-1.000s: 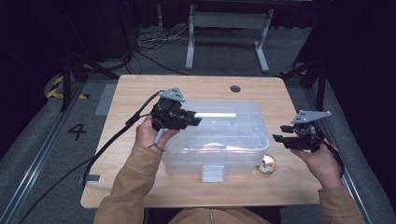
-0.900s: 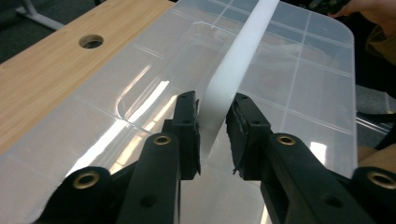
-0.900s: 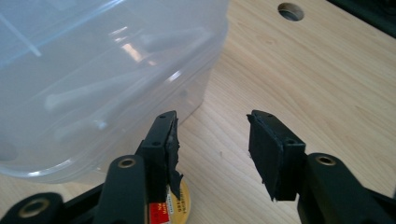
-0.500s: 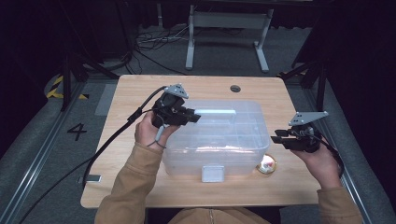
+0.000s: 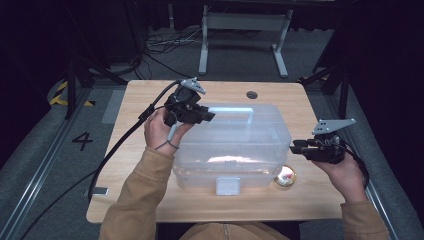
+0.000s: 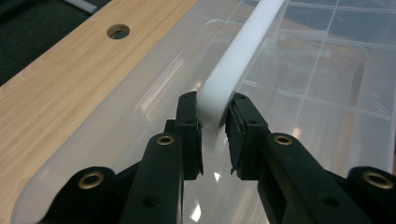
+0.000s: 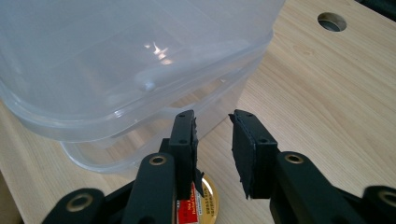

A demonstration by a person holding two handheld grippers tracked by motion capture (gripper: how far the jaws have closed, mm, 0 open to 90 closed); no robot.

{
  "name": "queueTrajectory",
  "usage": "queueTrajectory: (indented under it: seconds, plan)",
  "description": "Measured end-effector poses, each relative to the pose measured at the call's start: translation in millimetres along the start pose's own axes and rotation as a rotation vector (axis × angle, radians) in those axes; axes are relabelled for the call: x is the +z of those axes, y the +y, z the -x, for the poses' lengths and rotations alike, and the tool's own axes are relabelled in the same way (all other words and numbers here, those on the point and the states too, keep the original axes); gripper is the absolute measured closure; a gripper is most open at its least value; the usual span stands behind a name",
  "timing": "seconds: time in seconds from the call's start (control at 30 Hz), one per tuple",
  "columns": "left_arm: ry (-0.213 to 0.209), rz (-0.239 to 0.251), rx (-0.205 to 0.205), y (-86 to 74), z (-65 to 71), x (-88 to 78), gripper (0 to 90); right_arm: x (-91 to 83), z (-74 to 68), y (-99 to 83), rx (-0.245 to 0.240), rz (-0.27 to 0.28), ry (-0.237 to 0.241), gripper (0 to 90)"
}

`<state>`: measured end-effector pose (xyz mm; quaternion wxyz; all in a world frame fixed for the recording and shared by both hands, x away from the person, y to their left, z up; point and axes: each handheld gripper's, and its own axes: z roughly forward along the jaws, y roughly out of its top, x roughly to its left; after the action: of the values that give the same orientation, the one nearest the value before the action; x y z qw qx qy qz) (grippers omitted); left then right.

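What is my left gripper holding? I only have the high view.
Observer: The left gripper has just been closing its jaws and now pinches one end of the white handle on the lid.
Operator: And the right one?
Observer: The right gripper has just been closing its jaws too, but nothing is between them; they stand apart beside the box.
Operator: What's that gold disc by it?
Observer: A tin with a red label, flat on the table below the jaws.
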<state>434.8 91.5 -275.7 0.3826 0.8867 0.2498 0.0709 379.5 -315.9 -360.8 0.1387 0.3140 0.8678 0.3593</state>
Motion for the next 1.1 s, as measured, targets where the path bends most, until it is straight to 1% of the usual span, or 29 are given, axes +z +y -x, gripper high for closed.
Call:
queueTrajectory:
  seconds: [0.07, 0.3, 0.43, 0.53, 0.6, 0.67, 0.73, 0.8, 0.87, 1.0, 1.1]
  plan:
    - [-0.003, -0.001, -0.002, 1.2, -1.5, -0.2, 75.8, -0.1, -0.3, 0.2, 0.0, 0.0, 0.004, 70.0]
    - [-0.033, -0.004, -0.04, 8.0, -12.8, -0.9, 75.7, -0.3, -1.6, 0.8, 0.007, 0.001, 0.034, 72.4]
    - [-0.03, -0.016, -0.06, 15.6, -18.1, -1.6, 75.3, -4.7, -1.6, 1.1, 0.005, 0.008, 0.042, 75.3]
    - [-0.026, -0.021, -0.06, 18.2, -20.0, -2.1, 74.8, -7.2, -2.8, 0.8, -0.005, 0.019, 0.047, 77.2]
    - [-0.031, -0.02, -0.067, 19.5, -22.7, -2.4, 74.8, -8.0, -3.9, 0.6, -0.018, 0.023, 0.046, 79.1]
    - [-0.035, -0.014, -0.077, 20.1, -24.9, -2.4, 74.7, -7.9, -4.9, 0.8, -0.031, 0.024, 0.056, 80.5]
    - [-0.036, -0.016, -0.077, 21.1, -26.3, -2.5, 74.7, -7.9, -6.0, 1.1, -0.052, 0.012, 0.081, 83.3]
    - [-0.028, -0.019, -0.081, 22.5, -25.8, -2.6, 74.5, -9.6, -8.5, 1.2, -0.082, 0.015, 0.108, 87.0]
    - [-0.019, -0.027, -0.075, 24.1, -25.2, -3.1, 74.4, -10.4, -10.8, 1.9, -0.094, 0.017, 0.129, 88.8]
    - [-0.009, -0.029, -0.072, 24.7, -23.9, -3.5, 74.3, -8.5, -15.0, 3.4, -0.114, 0.021, 0.145, 89.1]
    - [-0.004, -0.03, -0.069, 24.5, -23.1, -4.2, 74.3, -7.6, -18.6, 5.4, -0.123, 0.043, 0.165, 89.2]
